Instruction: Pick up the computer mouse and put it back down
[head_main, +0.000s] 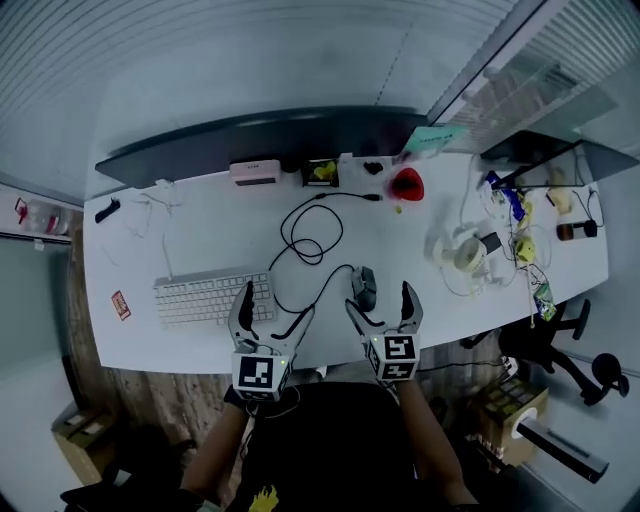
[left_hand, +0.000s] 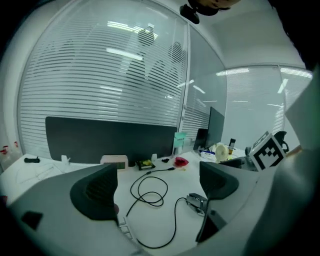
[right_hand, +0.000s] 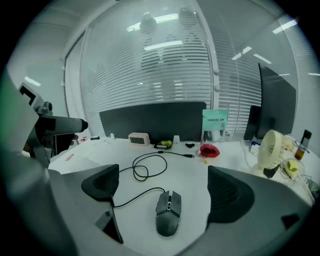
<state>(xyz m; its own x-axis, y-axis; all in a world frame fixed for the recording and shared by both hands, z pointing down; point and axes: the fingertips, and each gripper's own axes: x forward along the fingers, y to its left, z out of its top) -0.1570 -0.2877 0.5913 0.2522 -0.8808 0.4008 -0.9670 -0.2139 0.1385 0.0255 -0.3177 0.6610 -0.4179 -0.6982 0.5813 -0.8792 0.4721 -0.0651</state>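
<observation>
- While both grippers are held over the near edge of a white desk (head_main: 200, 235), the grey computer mouse (right_hand: 168, 212) lies flat on the desk top.
- The right gripper (head_main: 380, 300) has its jaws wide apart. In its own view the mouse sits in the gap between them, and neither jaw touches it.
- The left gripper (head_main: 273, 305) also has its jaws spread and holds nothing. Between them show only bare desk and the mouse's black cable (left_hand: 150, 192), with the mouse near the right-hand jaw.
- The cable runs from the mouse's front, curves toward the left and coils in loose loops at the middle of the desk.
- A white keyboard (head_main: 213, 296) lies on the desk, just beyond and left of the left gripper.
- Farther back, along a dark partition (head_main: 260, 140), stand a small pink clock (head_main: 256, 172) and a red object (head_main: 407, 184).
- A small white fan (right_hand: 271, 149) stands at the right, among clutter and cords.
</observation>
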